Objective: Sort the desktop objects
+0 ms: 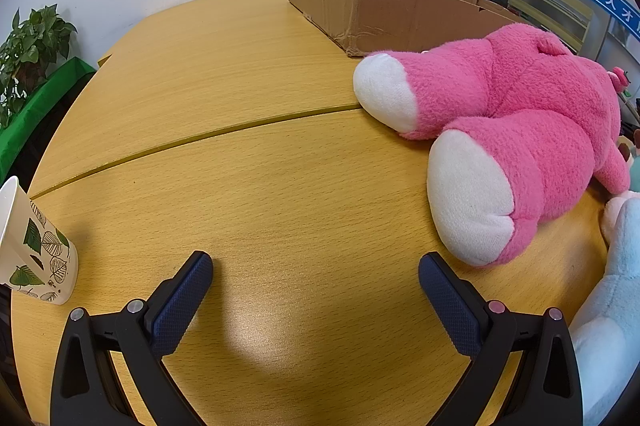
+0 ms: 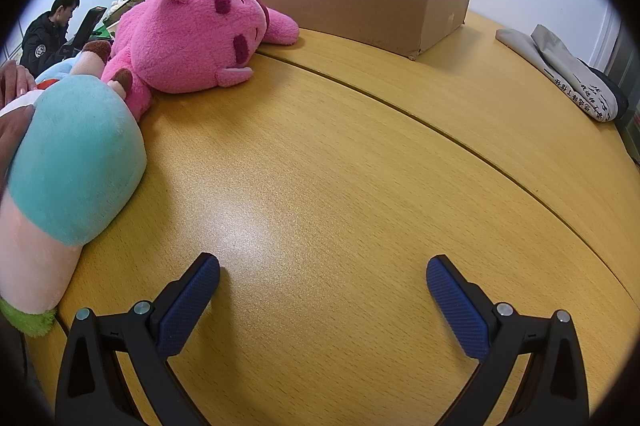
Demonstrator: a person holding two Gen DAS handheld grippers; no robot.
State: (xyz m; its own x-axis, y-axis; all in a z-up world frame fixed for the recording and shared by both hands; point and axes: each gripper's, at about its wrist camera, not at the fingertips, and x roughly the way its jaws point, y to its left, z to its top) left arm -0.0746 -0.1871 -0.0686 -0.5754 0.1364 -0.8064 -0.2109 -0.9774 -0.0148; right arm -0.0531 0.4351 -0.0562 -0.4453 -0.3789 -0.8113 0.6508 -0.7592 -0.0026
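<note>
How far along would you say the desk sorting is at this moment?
Nothing looks sorted yet. The left gripper and right gripper are open and empty. The pink plush, teal plush and paper cup lie on the table, outside the cardboard box.

Left gripper [image 1: 316, 262]: black plastic arms with triangular cut-outs, dark blue textured pads [image 1: 182, 302]
Right gripper [image 2: 323, 264]: same build — silvery rivets at each pivot
Hand [image 2: 14, 93]: bare skin at nine o'clock, probably the person's own
</note>
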